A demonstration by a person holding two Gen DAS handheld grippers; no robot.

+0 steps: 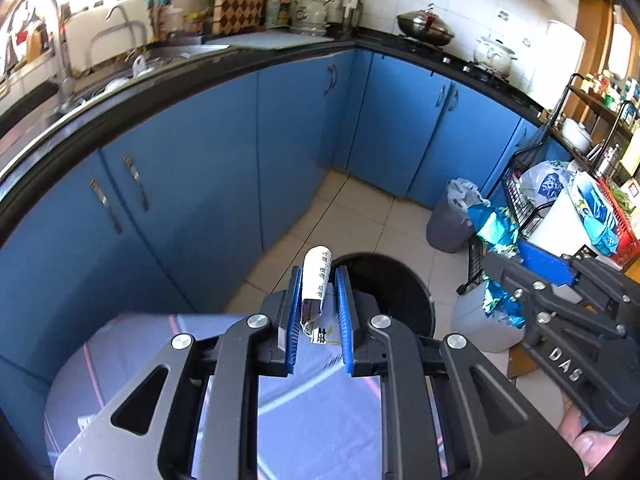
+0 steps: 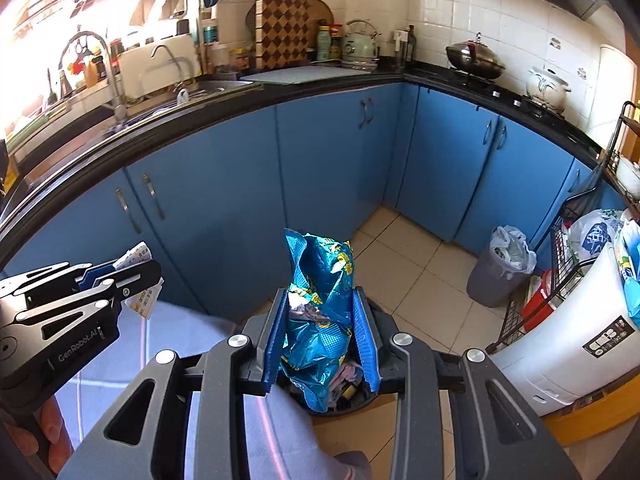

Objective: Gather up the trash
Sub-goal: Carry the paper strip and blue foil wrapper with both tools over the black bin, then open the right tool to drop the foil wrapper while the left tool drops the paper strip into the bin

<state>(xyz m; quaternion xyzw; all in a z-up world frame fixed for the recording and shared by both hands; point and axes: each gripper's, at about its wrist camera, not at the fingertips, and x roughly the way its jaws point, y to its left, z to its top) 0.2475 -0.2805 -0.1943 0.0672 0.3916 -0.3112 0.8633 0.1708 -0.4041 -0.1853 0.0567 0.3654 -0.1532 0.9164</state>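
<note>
Two catches: left jaws pinch a rolled white wrapper [image 1: 317, 280]; right jaws clamp a crumpled blue foil bag [image 2: 320, 312].

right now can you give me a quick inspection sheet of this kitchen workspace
surface: beige tiled floor, with a black bin standing on it below both claws
job's things: rolled white paper wrapper in the left claw; crumpled blue foil snack bag in the right claw, over the bin, which already holds trash
clutter: grey lined bin by the cabinets; wire rack with plastic bags; white container
grippers: left claw shut on the wrapper; right claw shut on the snack bag
cables: nothing seen
surroundings: blue cabinets, black countertop, sink tap, wok on the stove, checkered board
</note>
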